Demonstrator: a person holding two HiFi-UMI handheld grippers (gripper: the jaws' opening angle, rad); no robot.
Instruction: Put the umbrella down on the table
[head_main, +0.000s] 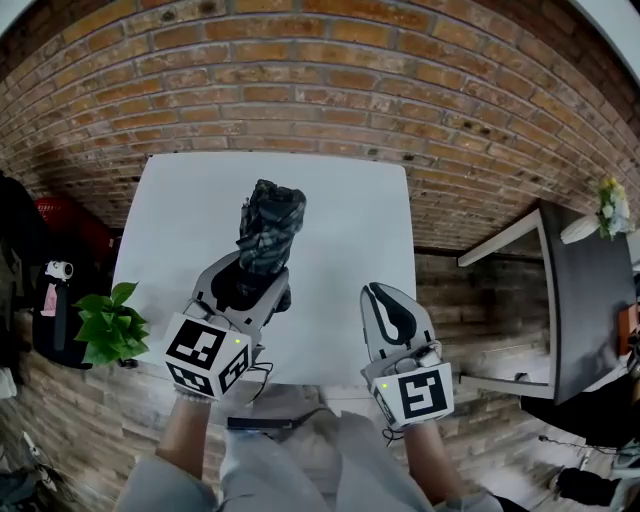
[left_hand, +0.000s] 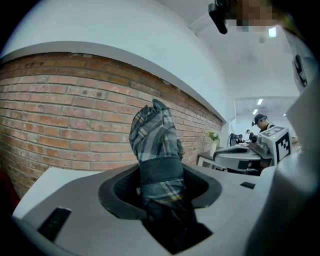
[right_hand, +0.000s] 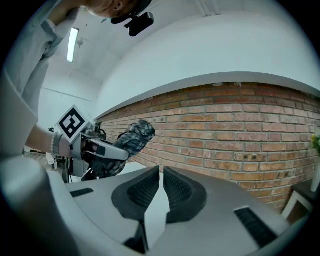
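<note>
Where the left gripper (left_hand: 161, 186) bites, shows grey plaid cloth bound by a dark strap: a folded umbrella (head_main: 270, 232), pinched near its lower end between both pads, tilted up and away over the white table (head_main: 170, 210), not lying on it. Offers as its only print the black-and-white square markers on the left cube (head_main: 207, 355) and the right cube (head_main: 420, 392), patterns rather than words. Holds the right gripper (right_hand: 161, 172) just beside, over the table's near right part, pads drawn almost together, only a thin slit between and nothing in it. Backs onto a red-brick wall (head_main: 300, 70). Stands near a leafy green plant (head_main: 110, 328) off the near left corner, well apart from a dark table (head_main: 590, 300) with pale flowers (head_main: 608, 205) at the right. Opens, past the wall's end in the left gripper view, onto a bright office with a person (left_hand: 260, 122) at a desk.
</note>
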